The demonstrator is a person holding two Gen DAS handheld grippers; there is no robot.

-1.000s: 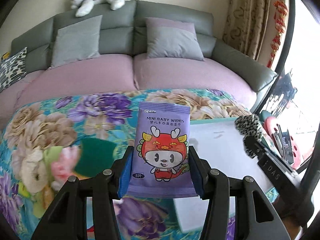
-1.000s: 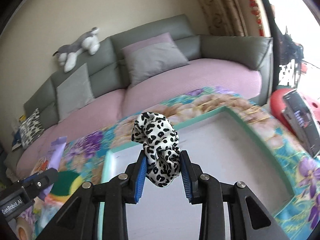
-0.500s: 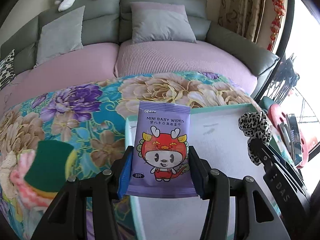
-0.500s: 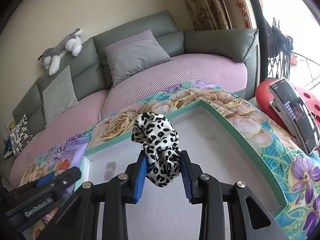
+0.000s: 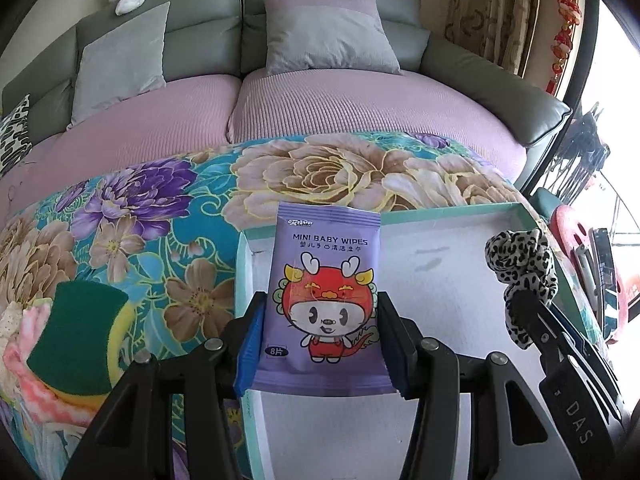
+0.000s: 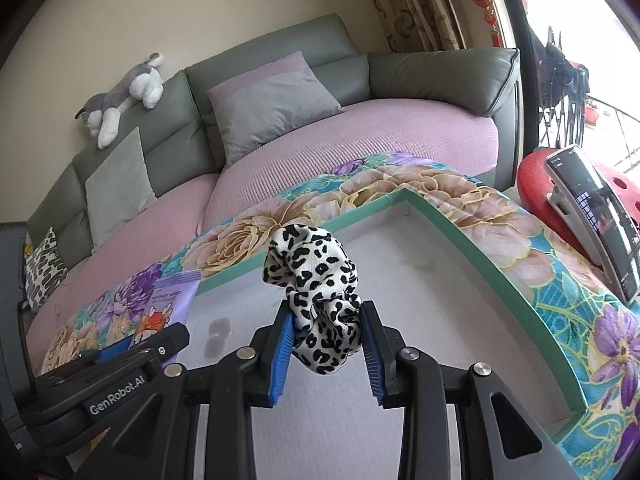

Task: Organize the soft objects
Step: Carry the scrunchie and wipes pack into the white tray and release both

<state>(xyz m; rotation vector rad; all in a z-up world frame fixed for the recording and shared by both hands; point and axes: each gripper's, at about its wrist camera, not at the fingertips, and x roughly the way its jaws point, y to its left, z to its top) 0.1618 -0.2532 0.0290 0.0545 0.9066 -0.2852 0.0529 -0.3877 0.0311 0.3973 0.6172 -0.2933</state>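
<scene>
My left gripper (image 5: 320, 340) is shut on a purple pack of mini baby wipes (image 5: 324, 280), held upright over the left edge of a shallow white tray with a teal rim (image 5: 448, 213). My right gripper (image 6: 326, 344) is shut on a leopard-print scrunchie (image 6: 316, 280), held above the tray floor (image 6: 420, 300). The scrunchie (image 5: 524, 276) and right gripper also show at the right of the left wrist view. The wipes pack (image 6: 168, 304) shows at the left of the right wrist view.
A green and yellow sponge (image 5: 76, 336) lies on the floral tablecloth (image 5: 160, 216) left of the tray. A phone (image 6: 596, 216) leans on a red stool (image 6: 536, 176) at right. A sofa with grey cushions (image 5: 324, 36) stands behind.
Both grippers have moved forward and lower over the tray, each still holding its object. The left gripper has shifted right, from over the cloth to the tray's left edge.
</scene>
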